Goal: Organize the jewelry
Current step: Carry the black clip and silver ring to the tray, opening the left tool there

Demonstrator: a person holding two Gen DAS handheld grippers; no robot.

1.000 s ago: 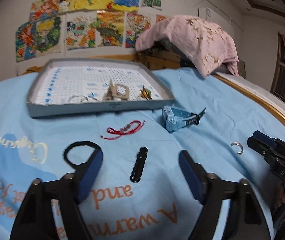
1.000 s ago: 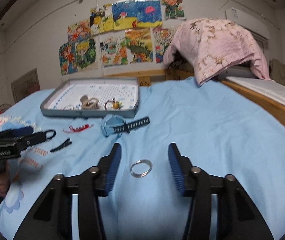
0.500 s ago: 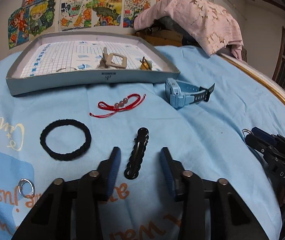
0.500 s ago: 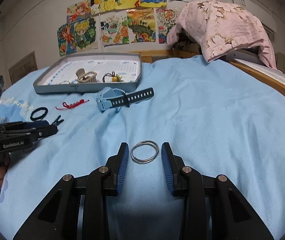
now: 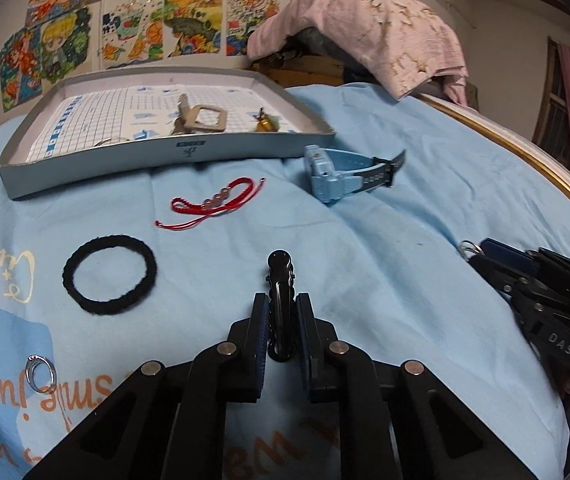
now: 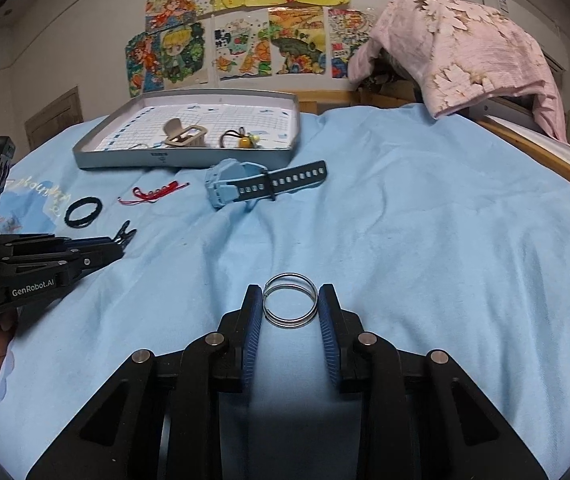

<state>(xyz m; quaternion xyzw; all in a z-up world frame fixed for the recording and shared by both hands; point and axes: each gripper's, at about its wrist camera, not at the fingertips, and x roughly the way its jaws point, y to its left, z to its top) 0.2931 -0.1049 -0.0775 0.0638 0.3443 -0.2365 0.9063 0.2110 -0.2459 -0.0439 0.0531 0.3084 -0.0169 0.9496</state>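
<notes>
A: Both sets of jaws have narrowed since a moment ago, and each now has a piece between its pads.

B: Where do things sit on the bed (image 6: 425,216)?

A: At the far side lies the grey tray (image 5: 85,164), holding a tan buckle (image 5: 205,117) and a small yellow charm (image 5: 265,123). Just in front of its right corner is the blue watch (image 5: 337,178), with the red cord bracelet (image 5: 217,202) to its left, and nearer still the black hair tie (image 5: 109,274).

B: And the left gripper (image 5: 281,324)?

A: Its jaws are clamped on the black hair clip (image 5: 280,272), whose rounded head sticks out ahead of the pads.

B: The right gripper (image 6: 291,312)?

A: Pressed against both sides of the metal ring (image 6: 291,301), which lies flat on the sheet.

B: Room to move?

A: Bare sheet runs between each gripper and the tray; the bed's wooden edge curves along the right. A small silver ring (image 5: 41,372) lies at the left gripper's near left.
</notes>
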